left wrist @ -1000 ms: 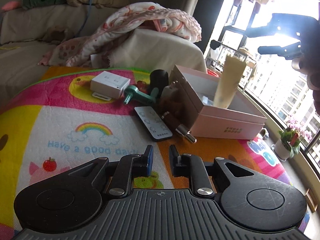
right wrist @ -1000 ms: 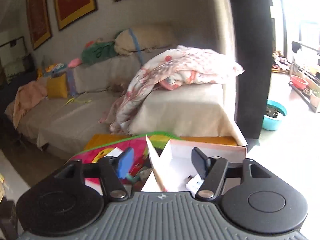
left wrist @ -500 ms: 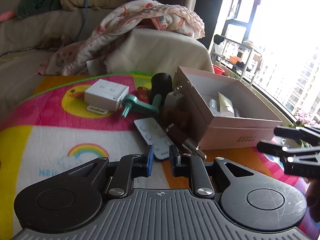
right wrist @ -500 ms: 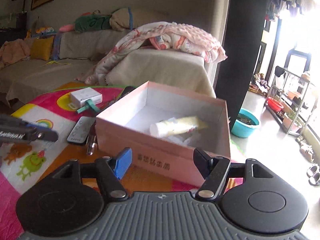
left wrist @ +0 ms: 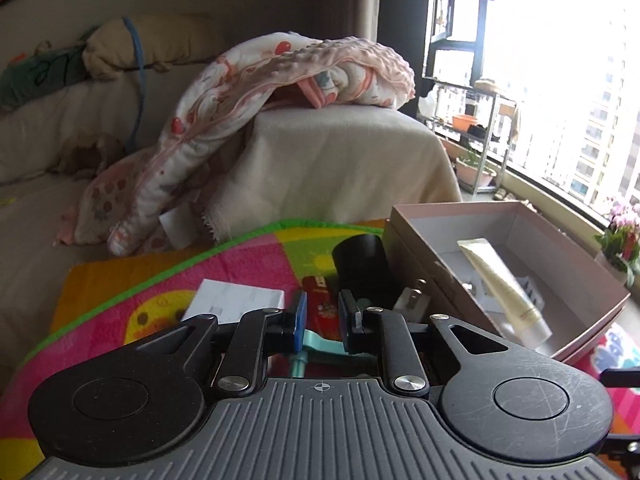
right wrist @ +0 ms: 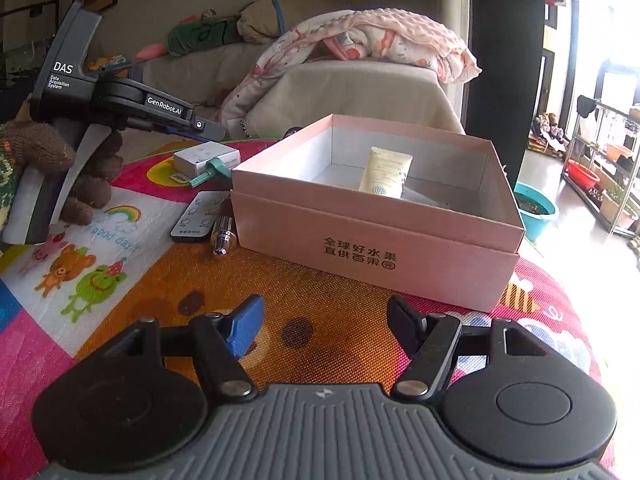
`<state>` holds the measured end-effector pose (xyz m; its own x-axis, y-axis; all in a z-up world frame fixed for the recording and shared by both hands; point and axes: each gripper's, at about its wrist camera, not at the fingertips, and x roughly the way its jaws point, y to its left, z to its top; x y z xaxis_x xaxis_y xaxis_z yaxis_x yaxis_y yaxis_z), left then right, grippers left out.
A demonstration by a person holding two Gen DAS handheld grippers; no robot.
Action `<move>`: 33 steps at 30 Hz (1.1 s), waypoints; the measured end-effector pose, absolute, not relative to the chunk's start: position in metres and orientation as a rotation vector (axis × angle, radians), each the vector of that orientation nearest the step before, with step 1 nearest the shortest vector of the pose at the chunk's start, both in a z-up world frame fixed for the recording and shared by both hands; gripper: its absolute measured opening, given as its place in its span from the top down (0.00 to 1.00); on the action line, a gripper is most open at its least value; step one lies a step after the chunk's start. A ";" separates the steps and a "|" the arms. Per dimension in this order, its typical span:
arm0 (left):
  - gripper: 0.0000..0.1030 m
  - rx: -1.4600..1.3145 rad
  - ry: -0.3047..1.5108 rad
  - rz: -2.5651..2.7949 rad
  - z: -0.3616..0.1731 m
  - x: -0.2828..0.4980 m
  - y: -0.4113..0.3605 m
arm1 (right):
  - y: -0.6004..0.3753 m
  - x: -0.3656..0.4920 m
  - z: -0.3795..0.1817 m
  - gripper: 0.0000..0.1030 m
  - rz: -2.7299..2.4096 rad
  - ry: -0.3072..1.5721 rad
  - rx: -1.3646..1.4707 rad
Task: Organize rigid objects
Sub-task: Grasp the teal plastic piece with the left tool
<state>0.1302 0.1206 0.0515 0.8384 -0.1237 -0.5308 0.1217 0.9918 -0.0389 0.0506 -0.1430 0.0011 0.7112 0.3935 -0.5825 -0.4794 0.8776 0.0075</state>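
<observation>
Behind our bench covered by a bright cartoon-print play mat (left wrist: pixel 256 264) stands a beige sofa with a pink patterned blanket (left wrist: pixel 280 68).

Left wrist view: the left gripper (left wrist: pixel 322 324) has its fingers nearly closed, gripping nothing, above a teal plastic tool (left wrist: pixel 316 350), near a black cylinder (left wrist: pixel 362 266) and a white rectangular box (left wrist: pixel 236 300).

Right wrist view: the right gripper (right wrist: pixel 322 326) has its fingers spread apart and empty over the mat, near an open pink cardboard box (right wrist: pixel 376 240). A cream-coloured tube (right wrist: pixel 386 172) lies inside. A black remote control (right wrist: pixel 196 218) and a small metallic vial (right wrist: pixel 223 234) lie just left of that box.

tube (right wrist: pixel 386 172) inside box (right wrist: pixel 376 236) – remote (right wrist: pixel 196 216), vial (right wrist: pixel 223 232) left of box, on mat (right wrist: pixel 320 320)
</observation>
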 end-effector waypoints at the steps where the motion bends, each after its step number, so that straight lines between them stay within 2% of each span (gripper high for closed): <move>1: 0.82 0.006 0.570 -0.145 0.050 0.135 0.122 | -0.144 0.051 0.001 0.33 0.486 0.609 -0.139; 10: 0.79 0.378 0.717 -0.404 0.035 0.167 0.108 | -0.141 0.056 -0.002 0.32 0.495 0.648 -0.138; 16: 0.77 0.349 0.792 -0.447 0.042 0.173 0.120 | -0.140 0.057 -0.002 0.32 0.495 0.654 -0.147; 19: 0.72 0.317 0.851 -0.525 0.041 0.170 0.128 | -0.139 0.057 -0.003 0.32 0.492 0.656 -0.155; 23: 0.71 0.359 0.860 -0.476 0.031 0.163 0.127 | -0.137 0.059 -0.004 0.32 0.491 0.671 -0.159; 28: 0.69 0.253 0.820 -0.436 0.026 0.161 0.130 | -0.126 0.059 -0.001 0.33 0.502 0.655 -0.148; 29: 0.69 0.233 0.816 -0.419 0.026 0.159 0.130 | -0.121 0.060 0.001 0.37 0.506 0.652 -0.146; 30: 0.70 0.198 0.815 -0.389 0.026 0.157 0.132 | -0.114 0.062 0.002 0.48 0.518 0.654 -0.153; 32: 0.75 0.126 0.808 -0.330 0.025 0.147 0.136 | -0.097 0.065 0.004 0.59 0.549 0.663 -0.182; 33: 0.77 0.101 0.801 -0.310 0.025 0.139 0.137 | -0.089 0.066 0.004 0.60 0.558 0.656 -0.194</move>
